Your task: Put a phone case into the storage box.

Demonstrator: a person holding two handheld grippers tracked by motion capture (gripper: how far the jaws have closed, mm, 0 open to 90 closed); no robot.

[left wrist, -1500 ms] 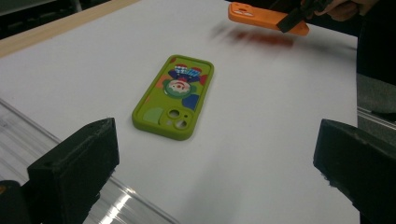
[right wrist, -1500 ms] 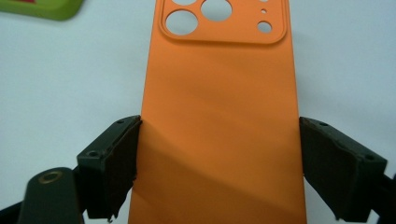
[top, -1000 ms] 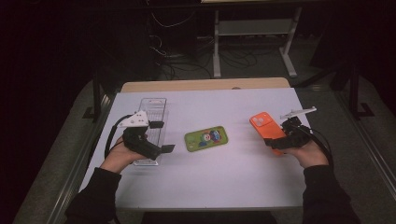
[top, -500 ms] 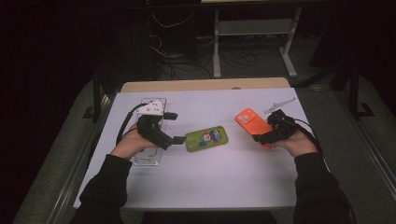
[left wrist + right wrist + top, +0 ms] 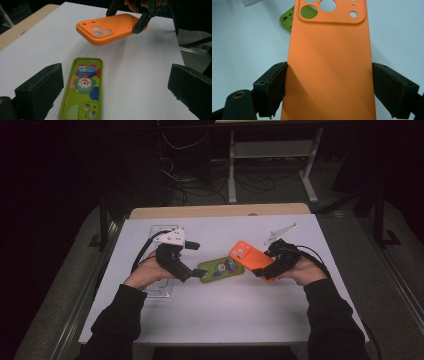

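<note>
The right gripper (image 5: 264, 269) clasps the orange plastic phone case (image 5: 248, 257) by its long edges, airborne at three o'clock of the green cartoon-printed phone case (image 5: 220, 268), probably for stacking; the left gripper (image 5: 199, 272) gapes, released, to steady it on the worktop (image 5: 225, 320).

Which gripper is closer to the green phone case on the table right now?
Left. The left gripper sits right at the green phone case's end, jaws open around it; the right gripper holds the orange case just beside it.
</note>
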